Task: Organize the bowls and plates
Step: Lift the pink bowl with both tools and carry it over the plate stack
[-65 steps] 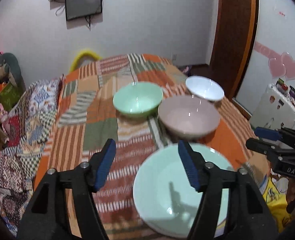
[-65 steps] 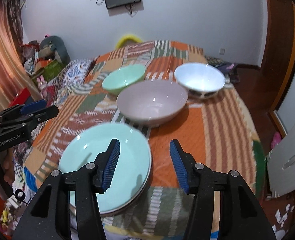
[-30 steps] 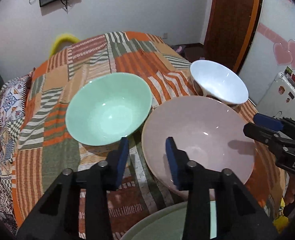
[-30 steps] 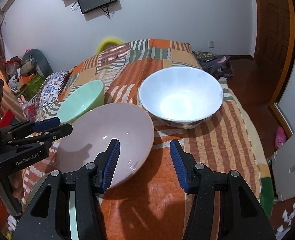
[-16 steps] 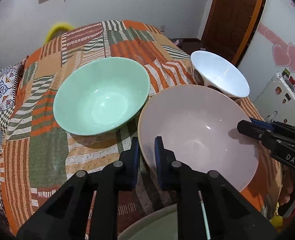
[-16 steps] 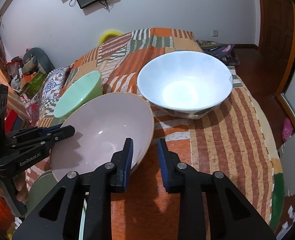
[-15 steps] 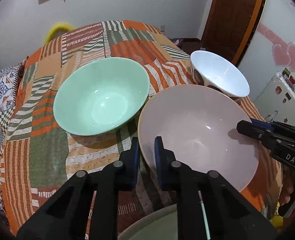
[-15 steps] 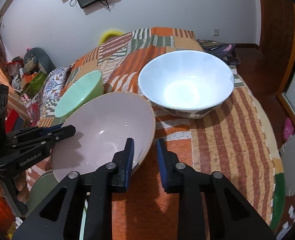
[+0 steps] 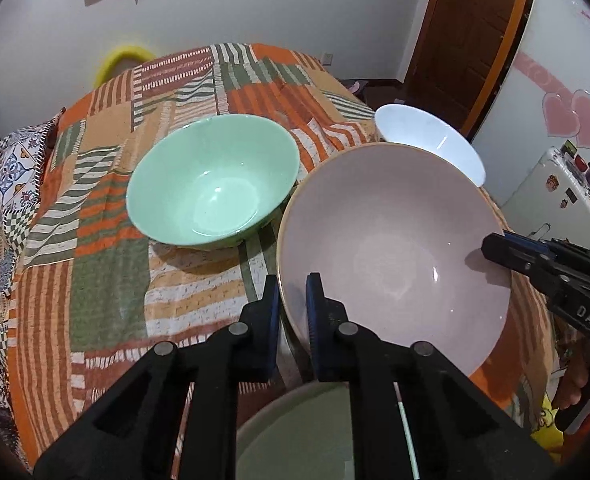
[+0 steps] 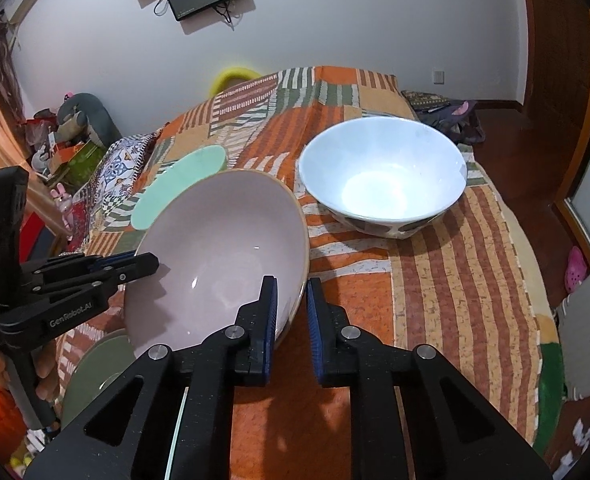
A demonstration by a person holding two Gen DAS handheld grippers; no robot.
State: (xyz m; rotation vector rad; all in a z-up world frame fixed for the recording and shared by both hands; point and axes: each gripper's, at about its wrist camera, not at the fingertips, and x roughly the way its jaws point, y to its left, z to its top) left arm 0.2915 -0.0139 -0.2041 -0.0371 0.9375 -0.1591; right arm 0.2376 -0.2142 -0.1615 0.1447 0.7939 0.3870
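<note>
A large pink bowl (image 9: pixel 395 248) is gripped on both sides and is tilted. My left gripper (image 9: pixel 293 300) is shut on its near-left rim. My right gripper (image 10: pixel 291 304) is shut on its right rim, and also shows in the left wrist view (image 9: pixel 507 250). The pink bowl in the right wrist view (image 10: pixel 223 256) has the left gripper (image 10: pixel 143 264) on its far rim. A green bowl (image 9: pixel 215 184) sits to the left on the striped cloth. A white bowl (image 10: pixel 383 176) sits behind to the right. A pale green plate (image 9: pixel 315 432) lies below the pink bowl.
The patchwork tablecloth (image 9: pixel 107 280) covers a round table. A white fridge (image 9: pixel 555 196) and a wooden door (image 9: pixel 467 40) stand at the right. Cluttered toys and cushions (image 10: pixel 71 136) lie at the left, beyond the table edge.
Both grippers moved forward from the plate to the pink bowl and closed on its opposite rims. The bowl has risen and tilted a little since half a second ago.
</note>
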